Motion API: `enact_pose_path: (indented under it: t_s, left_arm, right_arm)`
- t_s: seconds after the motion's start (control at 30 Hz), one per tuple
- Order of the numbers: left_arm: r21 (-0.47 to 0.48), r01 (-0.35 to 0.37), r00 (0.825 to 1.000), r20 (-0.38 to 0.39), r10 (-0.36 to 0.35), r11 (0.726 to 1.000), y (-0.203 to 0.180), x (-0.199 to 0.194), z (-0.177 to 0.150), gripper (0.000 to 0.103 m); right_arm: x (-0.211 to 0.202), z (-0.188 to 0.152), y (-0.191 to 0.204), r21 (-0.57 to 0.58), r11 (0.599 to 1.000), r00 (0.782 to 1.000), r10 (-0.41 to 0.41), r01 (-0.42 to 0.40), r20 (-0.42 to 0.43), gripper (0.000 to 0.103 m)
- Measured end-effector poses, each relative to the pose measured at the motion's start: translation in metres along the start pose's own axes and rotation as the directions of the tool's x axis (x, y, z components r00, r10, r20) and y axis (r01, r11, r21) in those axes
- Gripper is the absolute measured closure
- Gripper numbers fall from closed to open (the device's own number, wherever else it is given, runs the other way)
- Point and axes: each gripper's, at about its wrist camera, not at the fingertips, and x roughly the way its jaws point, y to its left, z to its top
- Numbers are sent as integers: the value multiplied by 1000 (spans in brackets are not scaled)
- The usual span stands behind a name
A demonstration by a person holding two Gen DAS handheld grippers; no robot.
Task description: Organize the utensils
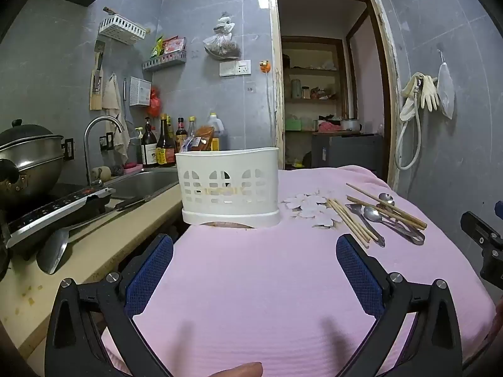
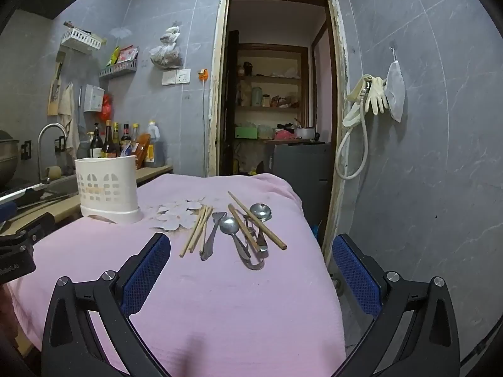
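- The left gripper [image 1: 254,251] hangs over the near part of the pink cloth [image 1: 257,282], its blue-padded fingers spread wide with nothing between them.
- The right gripper [image 2: 251,251] hovers likewise over the cloth's right side, fingers as wide apart and empty.
- The white caddy [image 1: 229,185] stands upright at the cloth's far left edge, just beside the counter; the left wrist view looks straight at it, while in the right wrist view it sits off to the left.
- The utensils lie loose on the cloth, right of the caddy and apart from it. The right wrist view shows them best: a bundle of chopsticks [image 2: 196,229], a flat metal spatula [image 2: 211,235], a spoon [image 2: 230,225], a small ladle [image 2: 261,212] and tongs [image 2: 254,257], with two more chopsticks [image 2: 256,220] laid across the heap.
- Between caddy and utensils lies a white flower pattern [image 2: 176,215].
- Only the left wrist view takes in the sink [image 1: 141,183], the lidded pot [image 1: 30,157] on the cooktop and a steel turner [image 1: 52,251] on the counter.
- Each view catches the other gripper's black body at its edge.
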Motion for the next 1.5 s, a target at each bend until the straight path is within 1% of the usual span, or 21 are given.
enact_pose_path:
  t_s: [0.27, 0.3, 0.57, 0.83, 1.5]
  left_arm:
    - [-19, -7, 1000, 12, 8, 1000, 6, -8, 0, 1]
    - [-3, -2, 1000, -7, 2, 1000, 1, 1, -1, 1]
    - [-4, -2, 1000, -6, 2, 1000, 3, 2, -9, 1]
    - [-5, -7, 1000, -21, 7, 1000, 2, 7, -7, 1]
    - [0, -8, 1000, -23, 8, 1000, 5, 4, -6, 1]
  right_arm:
    - [1, -1, -1, 5, 1000, 1000, -6, 6, 4, 0]
    - [1, -1, 0, 4, 1000, 1000, -7, 7, 4, 0]
    - [0, 2, -1, 8, 1000, 1000, -1, 1, -2, 0]
    - [6, -6, 1, 7, 1000, 1000, 1, -1, -6, 0]
    - [10, -6, 3, 13, 1000, 1000, 2, -2, -13, 0]
